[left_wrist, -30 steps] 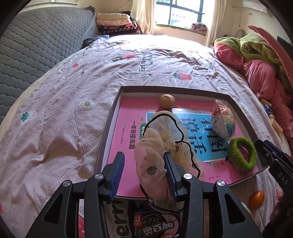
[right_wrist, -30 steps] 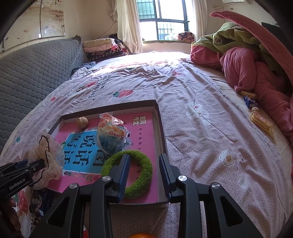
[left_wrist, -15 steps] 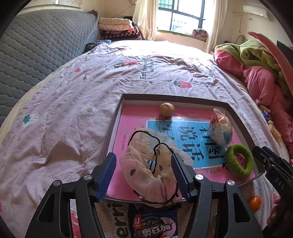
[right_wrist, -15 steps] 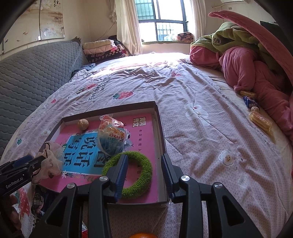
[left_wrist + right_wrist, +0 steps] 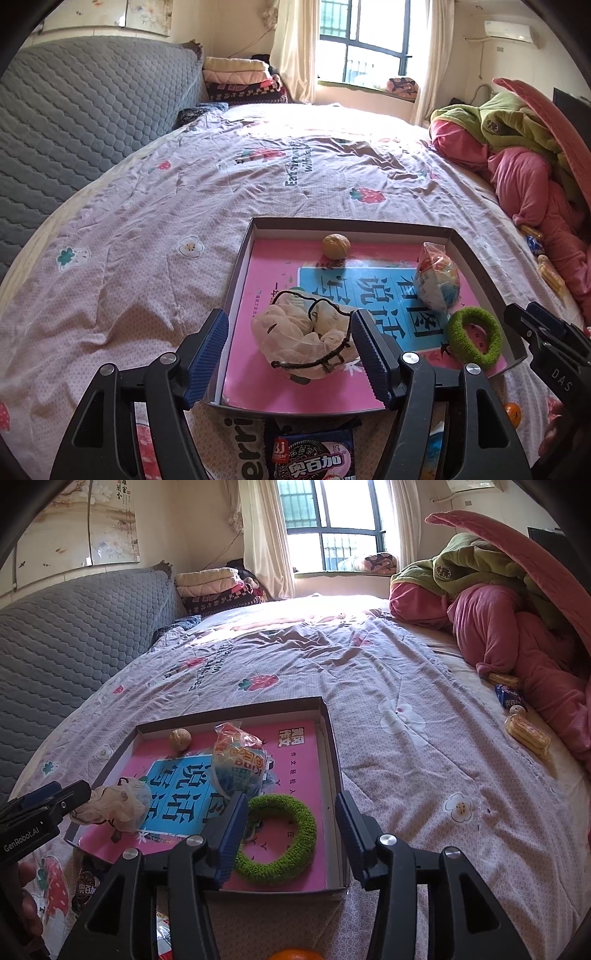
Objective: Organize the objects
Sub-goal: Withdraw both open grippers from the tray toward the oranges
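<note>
A shallow cardboard box [image 5: 236, 269] with a pink book as its floor lies on the bed. In it are a cream mesh pouch with a black cord [image 5: 306, 336], a walnut [image 5: 335, 246], a wrapped snack bag [image 5: 437, 282] and a green fuzzy ring [image 5: 474, 338]. My left gripper [image 5: 290, 354] is open and empty; the pouch lies on the book between its fingers. My right gripper [image 5: 290, 834] is open and empty above the box's near right corner, with the green ring [image 5: 280, 840] just left of its middle. The box [image 5: 332, 760] and pouch [image 5: 114, 806] also show there.
A cookie packet [image 5: 314, 456] lies on the bed in front of the box. A small orange [image 5: 512, 412] lies near the box's right corner. Snack packs [image 5: 526, 733] and a pile of pink and green bedding [image 5: 517, 627] are at the right. A grey padded headboard [image 5: 74, 122] stands left.
My left gripper has opened and let go of the mesh pouch, which now lies in the box. Both grippers have drawn back a little; the right one has opened wider.
</note>
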Tool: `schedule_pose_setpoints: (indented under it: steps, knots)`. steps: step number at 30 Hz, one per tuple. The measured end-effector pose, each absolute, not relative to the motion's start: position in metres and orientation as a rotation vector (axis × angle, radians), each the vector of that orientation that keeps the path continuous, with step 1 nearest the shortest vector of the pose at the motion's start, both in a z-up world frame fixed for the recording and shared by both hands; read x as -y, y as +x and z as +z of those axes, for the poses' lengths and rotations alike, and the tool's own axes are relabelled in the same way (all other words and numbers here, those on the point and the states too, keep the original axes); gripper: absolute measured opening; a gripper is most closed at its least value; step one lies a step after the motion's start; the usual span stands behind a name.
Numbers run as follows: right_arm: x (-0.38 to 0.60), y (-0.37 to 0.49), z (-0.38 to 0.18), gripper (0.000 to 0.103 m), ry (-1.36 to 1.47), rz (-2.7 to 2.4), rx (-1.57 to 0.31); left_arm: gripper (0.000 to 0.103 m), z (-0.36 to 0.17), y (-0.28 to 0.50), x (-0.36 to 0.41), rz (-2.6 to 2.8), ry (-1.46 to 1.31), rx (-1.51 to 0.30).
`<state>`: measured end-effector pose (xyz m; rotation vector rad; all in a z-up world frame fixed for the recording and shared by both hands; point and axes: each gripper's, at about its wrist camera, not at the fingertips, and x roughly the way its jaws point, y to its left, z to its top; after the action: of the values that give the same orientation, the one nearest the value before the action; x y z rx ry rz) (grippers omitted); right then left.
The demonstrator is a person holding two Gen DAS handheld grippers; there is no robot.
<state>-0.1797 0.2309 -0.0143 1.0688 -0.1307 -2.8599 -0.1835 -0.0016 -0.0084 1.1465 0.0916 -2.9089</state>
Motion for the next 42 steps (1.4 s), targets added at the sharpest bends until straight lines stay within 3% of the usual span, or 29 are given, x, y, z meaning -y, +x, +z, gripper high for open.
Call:
schedule_pose_setpoints:
  steps: [9,27,42]
  knots:
    - [-0.231,-0.171,-0.003,0.059,0.982,-2.862,0.143,0.075,0.011,-0.166,0.007,-2.959,1.012,-0.134]
    - [-0.221,-0.148,0.021,0.064,0.779,-2.847,0.126,0.075,0.028,-0.143,0.007,-3.011,0.922,-0.159]
    - [-0.228,-0.125,0.034,0.069,0.659,-2.86,0.187,0.076,0.027,-0.11,-0.016,-3.053,0.851,-0.038]
